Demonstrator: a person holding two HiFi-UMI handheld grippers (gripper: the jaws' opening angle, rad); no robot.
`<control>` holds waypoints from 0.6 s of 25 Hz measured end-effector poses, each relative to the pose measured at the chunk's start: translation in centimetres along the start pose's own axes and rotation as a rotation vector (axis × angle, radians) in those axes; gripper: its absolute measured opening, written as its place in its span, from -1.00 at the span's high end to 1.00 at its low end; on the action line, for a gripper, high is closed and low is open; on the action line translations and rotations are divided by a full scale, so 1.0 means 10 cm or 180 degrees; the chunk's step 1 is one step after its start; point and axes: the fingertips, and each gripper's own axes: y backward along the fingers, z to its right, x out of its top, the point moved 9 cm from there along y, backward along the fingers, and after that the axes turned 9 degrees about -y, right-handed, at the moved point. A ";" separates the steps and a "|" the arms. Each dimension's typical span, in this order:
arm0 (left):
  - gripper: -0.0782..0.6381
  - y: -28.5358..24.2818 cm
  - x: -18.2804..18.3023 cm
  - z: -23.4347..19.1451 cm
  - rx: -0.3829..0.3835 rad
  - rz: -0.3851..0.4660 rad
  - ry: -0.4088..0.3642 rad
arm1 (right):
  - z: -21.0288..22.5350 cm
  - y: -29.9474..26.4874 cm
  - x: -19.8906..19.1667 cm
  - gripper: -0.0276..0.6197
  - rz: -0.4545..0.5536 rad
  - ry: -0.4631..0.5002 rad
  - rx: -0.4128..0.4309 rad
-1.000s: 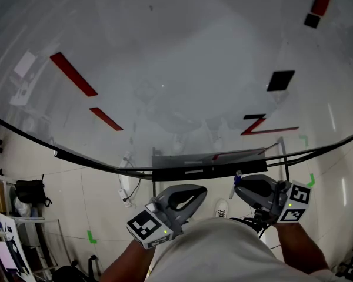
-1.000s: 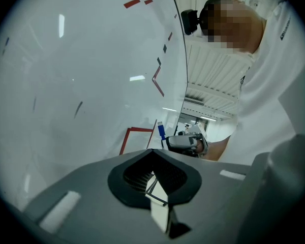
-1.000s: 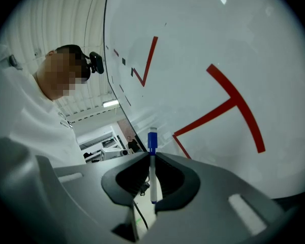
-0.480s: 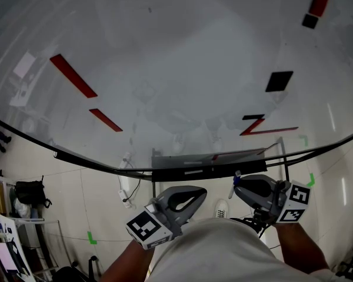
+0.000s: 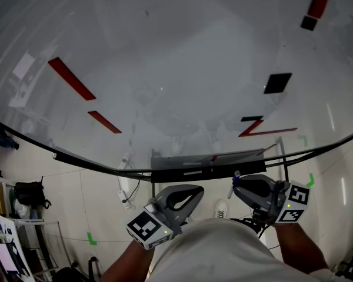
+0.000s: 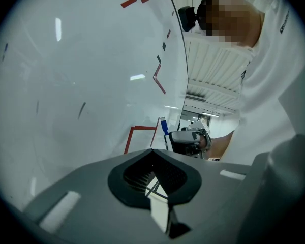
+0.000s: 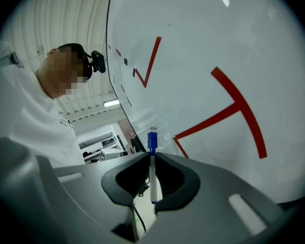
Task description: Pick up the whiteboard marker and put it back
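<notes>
Marker (image 7: 152, 166) clamped in right gripper (image 7: 151, 153); left gripper (image 6: 153, 150) (closed)

**Setting: indoor lab or test room**

Large whiteboard (image 5: 165, 69) fills the upper frame, marked with red strips (image 5: 70, 78) and black squares (image 5: 277, 82). Pale tiled floor (image 5: 65, 204) below carries green tape marks (image 5: 92, 237). Bag (image 5: 29, 191) at lower left. Ribbed ceiling (image 7: 76, 14) with strip light (image 7: 111, 103).

The left hand-held gripper (image 6: 153, 151), jaws together and empty, faces a whiteboard (image 6: 76, 70) marked with red lines (image 6: 141, 128).
</notes>
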 end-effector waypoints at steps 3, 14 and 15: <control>0.73 0.00 0.00 0.01 0.0005 -0.0005 0.0028 | 0.00 -0.01 0.00 0.81 0.0002 0.0010 0.0003; 0.73 -0.01 -0.07 0.02 0.0025 -0.0059 0.0022 | 0.03 0.03 0.01 0.81 -0.0170 0.0316 -0.0273; 0.73 -0.01 -0.06 0.03 0.0017 -0.0058 0.0030 | 0.03 0.03 0.02 0.81 -0.0179 0.0334 -0.0273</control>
